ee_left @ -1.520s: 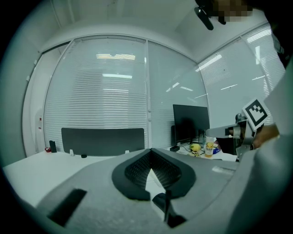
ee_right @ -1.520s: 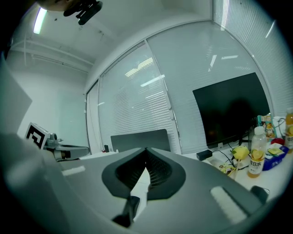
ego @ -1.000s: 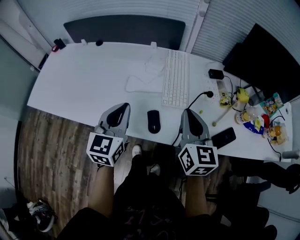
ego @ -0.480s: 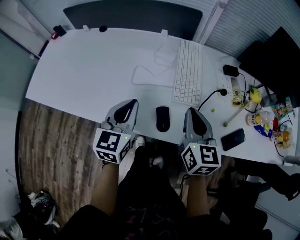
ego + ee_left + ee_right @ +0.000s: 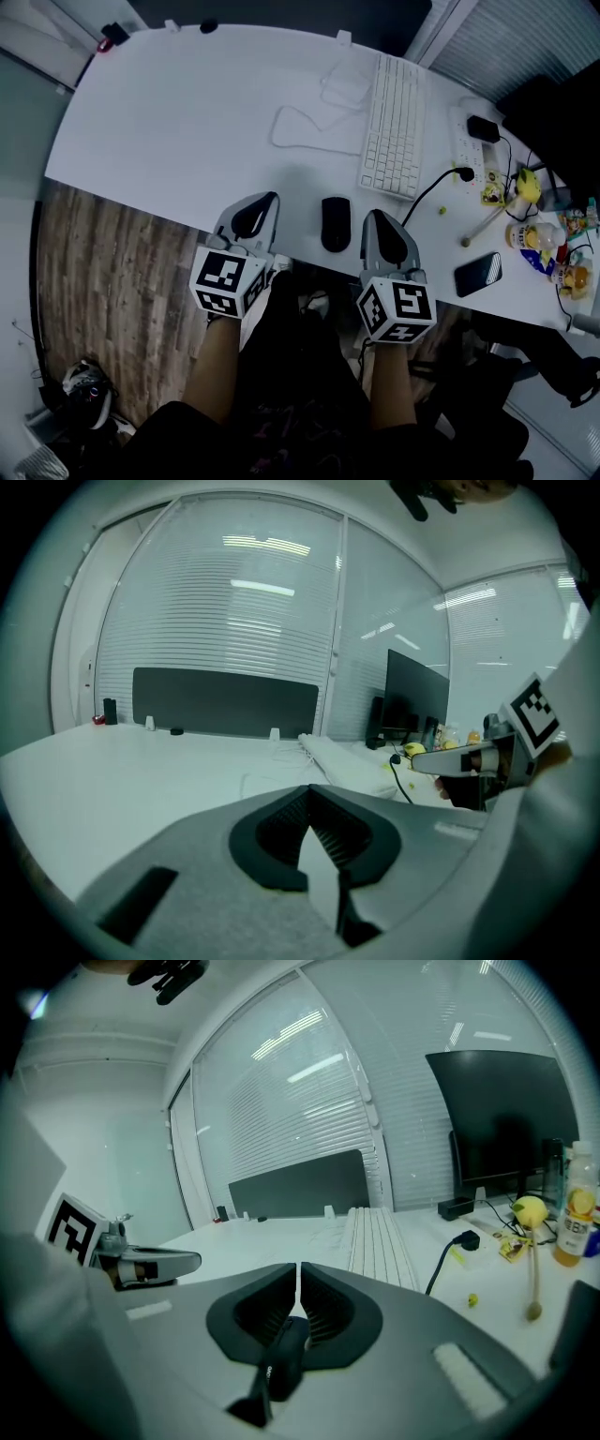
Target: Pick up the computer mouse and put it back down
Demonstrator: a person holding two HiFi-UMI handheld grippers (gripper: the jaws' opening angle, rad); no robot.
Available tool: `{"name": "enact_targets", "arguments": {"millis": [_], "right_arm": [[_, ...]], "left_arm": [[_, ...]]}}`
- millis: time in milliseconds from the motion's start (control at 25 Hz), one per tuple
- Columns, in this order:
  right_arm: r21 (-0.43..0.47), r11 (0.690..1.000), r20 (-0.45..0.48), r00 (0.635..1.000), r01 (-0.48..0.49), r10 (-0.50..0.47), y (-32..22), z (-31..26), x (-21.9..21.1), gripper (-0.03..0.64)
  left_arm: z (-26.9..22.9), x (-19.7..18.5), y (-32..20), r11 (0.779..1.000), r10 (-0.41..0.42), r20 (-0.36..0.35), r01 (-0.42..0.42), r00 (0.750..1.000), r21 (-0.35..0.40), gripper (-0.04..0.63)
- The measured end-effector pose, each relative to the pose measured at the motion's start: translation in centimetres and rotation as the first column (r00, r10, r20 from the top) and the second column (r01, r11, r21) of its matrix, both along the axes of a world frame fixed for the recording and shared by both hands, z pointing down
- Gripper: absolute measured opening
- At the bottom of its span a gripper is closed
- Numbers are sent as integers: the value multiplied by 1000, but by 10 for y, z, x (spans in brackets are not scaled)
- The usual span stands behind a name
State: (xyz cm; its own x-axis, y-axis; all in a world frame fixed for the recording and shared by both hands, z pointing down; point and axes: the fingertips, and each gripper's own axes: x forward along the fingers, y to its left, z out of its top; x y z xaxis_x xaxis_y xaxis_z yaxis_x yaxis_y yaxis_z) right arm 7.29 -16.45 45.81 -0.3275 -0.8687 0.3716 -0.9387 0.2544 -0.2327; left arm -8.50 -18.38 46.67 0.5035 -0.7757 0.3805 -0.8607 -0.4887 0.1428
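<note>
Mouse (image 5: pixel 336 223): lower centre, near the desk (image 5: pixel 169 112) front edge, untouched.
Your left gripper (image 5: pixel 271 198): jaws together, empty, just left of it.
Your right gripper (image 5: pixel 371 216): jaws together, empty, just right of it; you flank it, probably readying a grab.

A long white desk (image 5: pixel 169 122) stands over a wood-plank floor (image 5: pixel 103 281), with a dark screen panel (image 5: pixel 225 702) along its far edge. Behind it, pale slatted blinds (image 5: pixel 234 621) cover the walls, catching bright strip lights (image 5: pixel 267 546)
</note>
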Motion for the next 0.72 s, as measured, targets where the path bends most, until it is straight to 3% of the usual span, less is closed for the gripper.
{"name": "enact_targets", "arguments": {"millis": [280, 520, 720], "right_arm": [[-89, 996, 14, 1000, 25, -24, 4, 36, -11, 88], [-167, 983, 8, 997, 77, -77, 6, 62, -23, 253], [-216, 974, -3, 997, 72, -75, 4, 76, -29, 296]], "left_arm": [[27, -2, 1, 998, -7, 10, 7, 1000, -60, 2], [38, 0, -2, 996, -1, 17, 3, 1000, -87, 2], [48, -3, -8, 993, -8, 13, 9, 1000, -114, 2]]}}
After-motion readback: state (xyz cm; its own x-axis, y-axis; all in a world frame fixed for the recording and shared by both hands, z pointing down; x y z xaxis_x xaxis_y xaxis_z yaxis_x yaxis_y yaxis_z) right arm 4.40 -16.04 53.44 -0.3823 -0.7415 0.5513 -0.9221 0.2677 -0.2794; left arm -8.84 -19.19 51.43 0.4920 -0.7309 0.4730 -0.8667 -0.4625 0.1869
